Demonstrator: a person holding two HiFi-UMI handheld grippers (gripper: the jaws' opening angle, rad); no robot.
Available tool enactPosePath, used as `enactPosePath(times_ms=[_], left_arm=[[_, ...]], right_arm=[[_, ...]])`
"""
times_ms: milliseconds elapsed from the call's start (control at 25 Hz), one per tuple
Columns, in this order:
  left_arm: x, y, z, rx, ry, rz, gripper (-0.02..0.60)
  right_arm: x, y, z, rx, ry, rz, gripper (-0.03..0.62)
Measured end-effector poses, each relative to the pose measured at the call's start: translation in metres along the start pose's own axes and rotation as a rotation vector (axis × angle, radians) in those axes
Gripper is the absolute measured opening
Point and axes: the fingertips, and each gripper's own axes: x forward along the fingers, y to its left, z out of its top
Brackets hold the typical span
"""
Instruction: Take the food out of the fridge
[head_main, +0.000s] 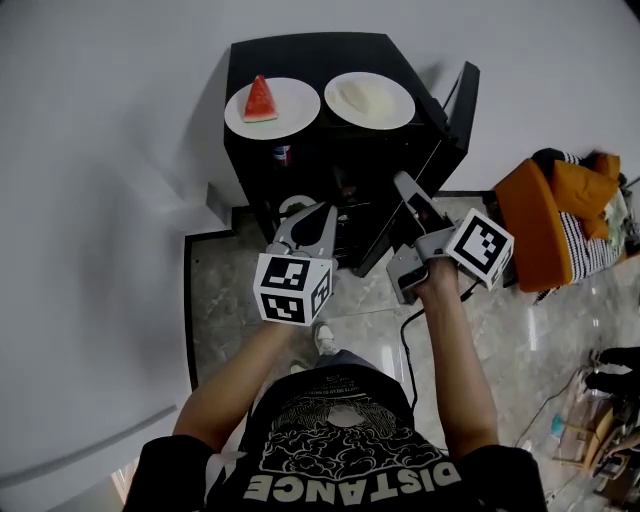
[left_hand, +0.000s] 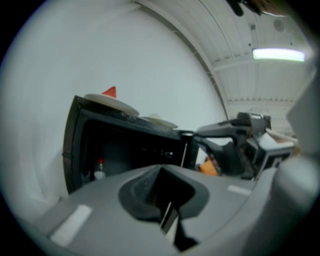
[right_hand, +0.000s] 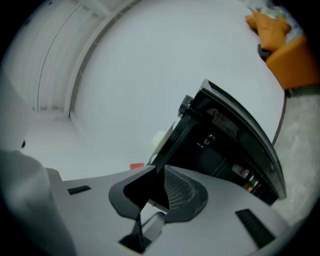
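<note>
Both forearms reach forward over the grey stone floor (head_main: 520, 330), each hand holding a gripper with a marker cube. Left claw (head_main: 316, 210): tips together, nothing between them, pointing at the open front of the fridge (head_main: 300, 48). Right claw (head_main: 402, 183): rolled to one side, jaws slightly apart with the mesh pad showing, clamped on nothing. Its tips are right by the edge of the fridge door (head_main: 457, 118); cannot tell whether they touch.

The fridge is a small black box against the white wall, and its door is swung open to the right. The inside is dark. A red-capped bottle (left_hand: 100, 170) stands at the left inside, and some small items sit in the door shelf (right_hand: 246, 176).

The food is on the fridge top, on two white plates side by side. The watermelon slice (head_main: 260, 100) is on the left plate (head_main: 296, 120) and the pale food (head_main: 362, 95) is on the right plate (head_main: 399, 112).

An orange seat (head_main: 535, 215) with striped cloth stands off to the right on the floor, well apart from the fridge.
</note>
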Motion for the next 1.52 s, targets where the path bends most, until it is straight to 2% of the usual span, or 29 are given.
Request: enactPosePath(times_ms=[400,480,560,880,1000,1320,1520], left_arm=[[-0.037,-0.012,-0.023,0.004,0.019,0.0,0.002],[-0.043,-0.013,-0.025,0.005,0.019,0.002,0.002],[-0.048,-0.014,-0.027,0.005,0.019,0.0,0.002],[-0.066,-0.017,-0.033,0.012,0.022,-0.003,0.002],[-0.072,-0.018,-0.035,0.003,0.01,-0.004,0.002],[-0.09,-0.004,-0.049,-0.04,-0.014,0.015,0.003],[-0.104,0.022,-0.072,-0.078,0.001,0.075,0.003]], right_arm=[[-0.025,-0.003,-0.096,-0.686,0.13,-0.21,0.006],[-0.027,-0.002,-0.109,-0.782,0.161,-0.226,0.005],[-0.03,-0.003,-0.119,-0.825,0.183,-0.238,0.005],[-0.038,-0.003,-0.14,-0.842,0.212,-0.249,0.003],[-0.04,-0.001,-0.146,-0.819,0.209,-0.24,0.003],[-0.039,-0.012,-0.176,-0.58,0.232,-0.17,0.005],[-0.03,-0.036,-0.206,-0.416,0.297,-0.153,0.005]])
